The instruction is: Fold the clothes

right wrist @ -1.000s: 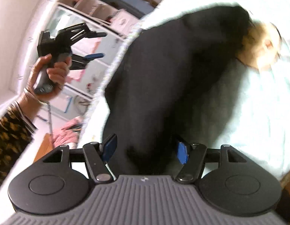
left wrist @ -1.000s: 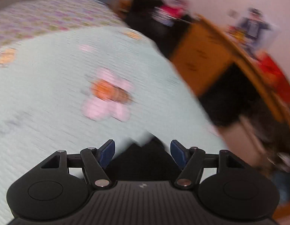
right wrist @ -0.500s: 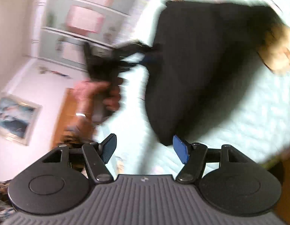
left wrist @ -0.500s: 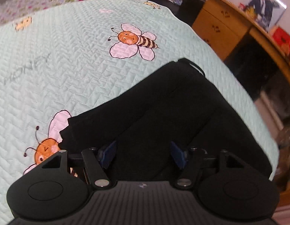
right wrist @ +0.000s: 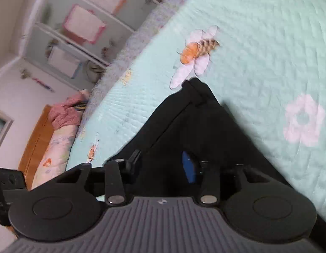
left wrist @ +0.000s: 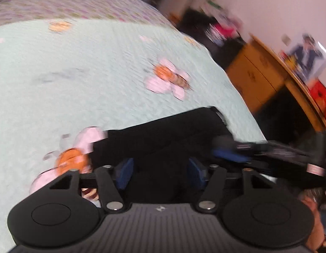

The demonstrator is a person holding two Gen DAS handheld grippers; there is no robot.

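Garment: a black garment is spread on the bed, low in the centre of the left wrist frame; in the right wrist frame it tapers to a narrow banded end near the middle, just beside a bee print.
Lie of the cloth: layers appear doubled, with 1 long edge seen running toward the narrow end; the exact fold count cannot be told.
Left tool: the left tool is held wide apart above the cloth, and nothing is seen pinched between its blue pads.
Right tool: the right tool is also spread over the cloth; whether fabric is caught cannot be told, as black lies on black. It also appears, blurred, at the right edge of the left wrist frame.
Bed: a mint quilt with bees and flowers carries the garment near its edge.
Step judged: a fold is being set or smoothed, or the cloth is being approached for another; both fit.
Next move calls for: 1 clear edge or corner to be found before any closing of either tool.
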